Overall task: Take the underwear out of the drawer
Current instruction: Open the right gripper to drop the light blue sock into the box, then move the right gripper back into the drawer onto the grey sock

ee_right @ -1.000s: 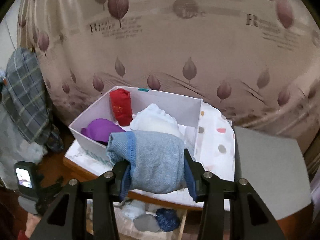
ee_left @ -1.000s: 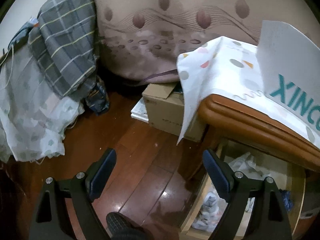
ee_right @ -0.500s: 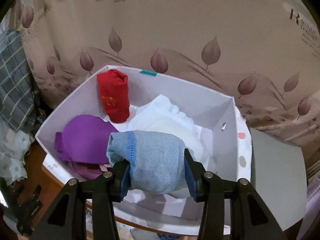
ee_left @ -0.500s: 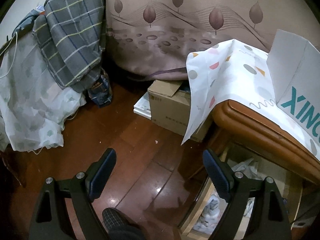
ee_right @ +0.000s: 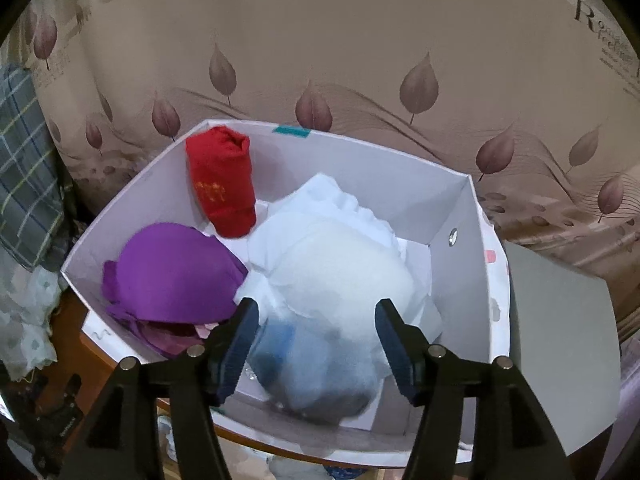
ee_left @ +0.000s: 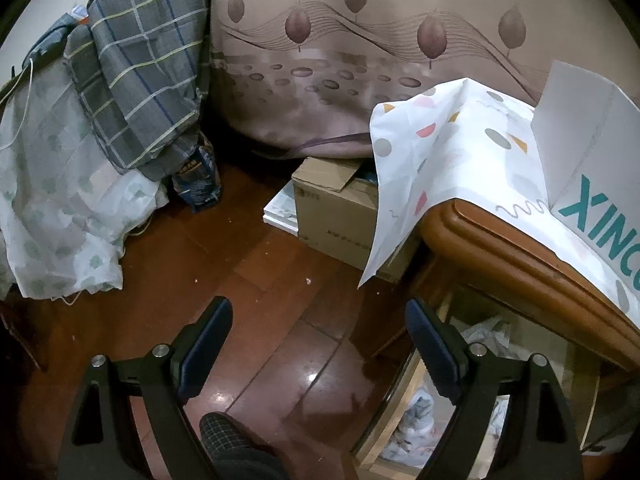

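In the left wrist view, the left gripper [ee_left: 318, 338] hung over the dark wooden floor [ee_left: 256, 280] with its jaws wide apart and nothing between them. Far left, a checked cloth [ee_left: 140, 64] lay over a pale sheet. In the middle, a cardboard box [ee_left: 336, 208] stood partly hidden behind the hanging corner of a dotted tablecloth [ee_left: 440, 140]. On the right, below the wooden table edge [ee_left: 500, 248], the open drawer [ee_left: 404, 396] showed only pale, crumpled fabric, too dark to identify. The letters on the white box [ee_left: 580, 152] were cut off by the frame.

In the right wrist view, the white box held, from left to right, a purple garment [ee_right: 172, 272], a red roll [ee_right: 222, 184] leaning on the back wall, and a white bundle [ee_right: 332, 256]. The right gripper [ee_right: 316, 334] had just been opening. The blue-grey underwear [ee_right: 316, 368] lay low in the box between the separated jaws, strongly blurred, so its shape was hard to make out. The pads did not seem to press on it.
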`<state>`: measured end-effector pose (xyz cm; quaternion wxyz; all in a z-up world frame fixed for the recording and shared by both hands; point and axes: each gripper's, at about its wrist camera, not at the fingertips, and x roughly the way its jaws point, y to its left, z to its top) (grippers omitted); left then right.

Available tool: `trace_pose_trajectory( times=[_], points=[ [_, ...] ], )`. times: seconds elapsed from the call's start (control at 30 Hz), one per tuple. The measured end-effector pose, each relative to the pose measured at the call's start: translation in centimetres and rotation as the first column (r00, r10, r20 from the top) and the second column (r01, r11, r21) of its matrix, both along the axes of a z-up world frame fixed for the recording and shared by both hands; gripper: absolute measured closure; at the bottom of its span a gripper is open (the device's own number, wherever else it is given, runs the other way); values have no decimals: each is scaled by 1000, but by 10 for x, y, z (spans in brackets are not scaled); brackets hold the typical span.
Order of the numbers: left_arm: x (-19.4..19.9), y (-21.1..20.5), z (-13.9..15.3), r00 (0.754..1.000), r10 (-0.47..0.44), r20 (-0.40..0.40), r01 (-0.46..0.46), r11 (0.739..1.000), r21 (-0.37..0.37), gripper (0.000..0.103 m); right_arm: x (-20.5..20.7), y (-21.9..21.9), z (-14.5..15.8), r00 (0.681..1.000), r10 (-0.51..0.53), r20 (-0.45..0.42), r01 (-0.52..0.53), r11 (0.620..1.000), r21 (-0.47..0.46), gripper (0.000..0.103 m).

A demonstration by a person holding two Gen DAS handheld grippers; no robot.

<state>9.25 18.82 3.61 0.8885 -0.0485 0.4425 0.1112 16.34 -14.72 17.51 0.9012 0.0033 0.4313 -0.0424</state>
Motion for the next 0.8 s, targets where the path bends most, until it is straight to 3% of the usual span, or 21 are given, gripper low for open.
trace_pose_trajectory(
  times=[0.27, 0.53, 0.67, 0.8],
  points=[
    [0, -1, 0, 1000, -4, -4, 4, 1000, -3, 17, -50, -1, 24, 997, 71, 29, -70, 997, -12, 39],
    [-2, -1, 0, 1000, -5, -9, 5, 1000, -10, 17, -115, -11, 13, 984, 171, -46, -174, 980, -94, 39],
    [-4, -5, -2, 1000, -13, -13, 13, 1000, 7, 17, -135, -16, -12, 966, 223, -132, -235, 968, -87, 39],
    [-3, -5, -2, 1000, -15, -12, 15, 1000, 10, 16, -144, -11, -68, 930, 267, -253, -294, 953, -76, 39]
  ],
)
